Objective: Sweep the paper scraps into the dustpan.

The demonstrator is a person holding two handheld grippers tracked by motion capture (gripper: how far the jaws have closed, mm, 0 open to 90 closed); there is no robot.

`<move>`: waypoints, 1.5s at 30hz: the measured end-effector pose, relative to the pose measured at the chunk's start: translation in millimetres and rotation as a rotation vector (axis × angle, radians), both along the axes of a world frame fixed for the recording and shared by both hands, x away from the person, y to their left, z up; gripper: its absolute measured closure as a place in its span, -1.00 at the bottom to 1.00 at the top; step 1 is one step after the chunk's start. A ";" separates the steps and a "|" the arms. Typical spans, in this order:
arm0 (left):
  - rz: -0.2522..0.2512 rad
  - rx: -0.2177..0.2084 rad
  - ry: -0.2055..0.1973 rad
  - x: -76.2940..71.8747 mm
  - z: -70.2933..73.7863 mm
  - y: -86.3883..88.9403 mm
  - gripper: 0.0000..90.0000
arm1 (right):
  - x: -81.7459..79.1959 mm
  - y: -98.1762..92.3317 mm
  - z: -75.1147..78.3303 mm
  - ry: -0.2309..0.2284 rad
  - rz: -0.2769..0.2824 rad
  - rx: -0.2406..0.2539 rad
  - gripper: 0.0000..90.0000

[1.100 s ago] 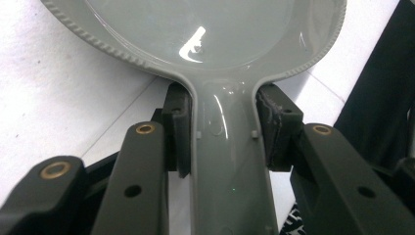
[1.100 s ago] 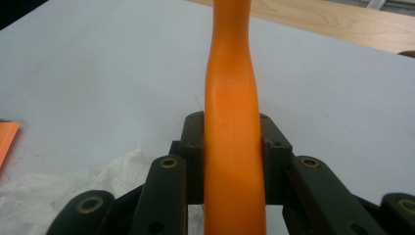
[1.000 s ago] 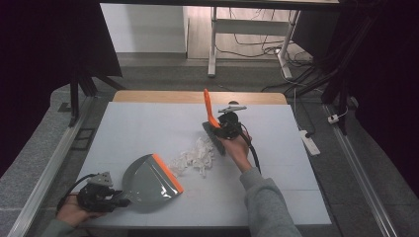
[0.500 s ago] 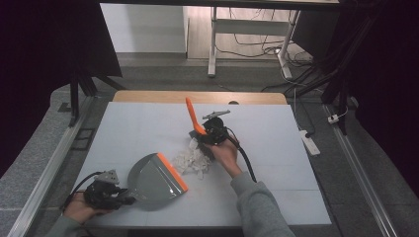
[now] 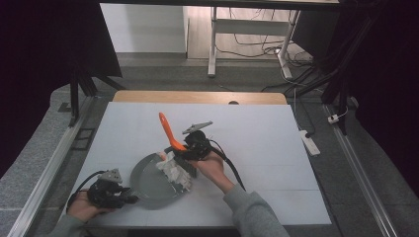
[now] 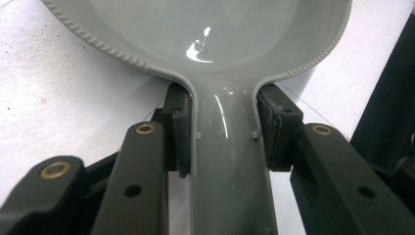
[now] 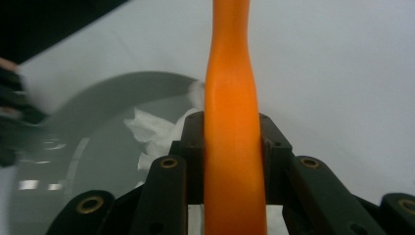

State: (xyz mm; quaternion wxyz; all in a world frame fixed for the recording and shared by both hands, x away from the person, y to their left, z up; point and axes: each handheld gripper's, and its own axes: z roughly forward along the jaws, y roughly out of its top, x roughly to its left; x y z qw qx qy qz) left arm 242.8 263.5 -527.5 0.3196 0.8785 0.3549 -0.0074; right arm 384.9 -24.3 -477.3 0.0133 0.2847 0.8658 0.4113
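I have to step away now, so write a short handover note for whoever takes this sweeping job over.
Left hand-held gripper: shut on the grey dustpan handle, pan flat on the white table.
Right hand-held gripper: shut on the orange brush handle, brush head at the pan's mouth.
White paper scraps: bunched at the pan's front edge, some already inside.
Done: scraps gathered to the pan.
Left: push the rest fully in, probably then lift the pan.

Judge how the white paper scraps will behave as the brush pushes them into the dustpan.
The scraps look crumpled and thin, so probably very light and floppy. They lie loose, so some may scatter past the brush. The dustpan looks glossy, so they should slide in easily.
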 end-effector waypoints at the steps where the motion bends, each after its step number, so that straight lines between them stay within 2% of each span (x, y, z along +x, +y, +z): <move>1: 0.000 0.000 0.000 0.0 0.0 0.0 0.37 | -1.6 -0.1 3.7 -0.004 0.007 0.012 0.57; 3: -0.001 -0.002 0.000 0.0 -0.2 0.1 0.37 | -2.4 -3.5 12.6 -0.027 0.000 0.033 0.57; 7: -0.001 -0.003 0.001 -0.1 -0.4 0.2 0.37 | 5.5 -20.4 27.6 -0.078 -0.059 0.053 0.57; 14: 0.001 0.001 0.001 0.1 -0.8 0.2 0.36 | 24.2 -51.6 34.2 -0.100 -0.169 0.057 0.57; 21: 0.006 0.001 -0.001 0.1 -1.1 -0.1 0.36 | 41.6 -62.9 27.7 -0.137 -0.240 -0.008 0.57; 22: 0.008 0.000 -0.001 0.3 -1.4 -0.2 0.36 | 51.3 -65.4 24.7 -0.150 -0.269 -0.037 0.57; 23: 0.008 0.000 -0.001 0.3 -1.4 -0.2 0.36 | 51.3 -65.4 24.7 -0.150 -0.269 -0.037 0.57; 24: 0.007 0.000 0.000 0.6 -1.5 -0.1 0.36 | 61.1 -68.7 22.1 -0.151 -0.296 -0.059 0.57; 26: 0.007 0.000 0.000 0.8 -1.6 -0.1 0.36 | 64.6 -69.6 21.0 -0.152 -0.307 -0.066 0.57; 28: 0.007 0.000 0.000 1.0 -1.8 0.0 0.36 | 77.1 -73.2 16.7 -0.153 -0.339 -0.100 0.57; 33: 0.010 0.000 -0.004 1.5 -1.8 -0.2 0.36 | 91.4 -76.0 10.3 -0.152 -0.362 -0.147 0.57; 39: 0.014 -0.005 -0.002 3.3 -2.3 -0.9 0.36 | 103.1 -77.5 5.6 -0.144 -0.387 -0.178 0.57; 45: 0.014 -0.004 -0.001 3.8 -2.2 -1.2 0.37 | 114.1 -74.6 -1.0 -0.110 -0.387 -0.225 0.57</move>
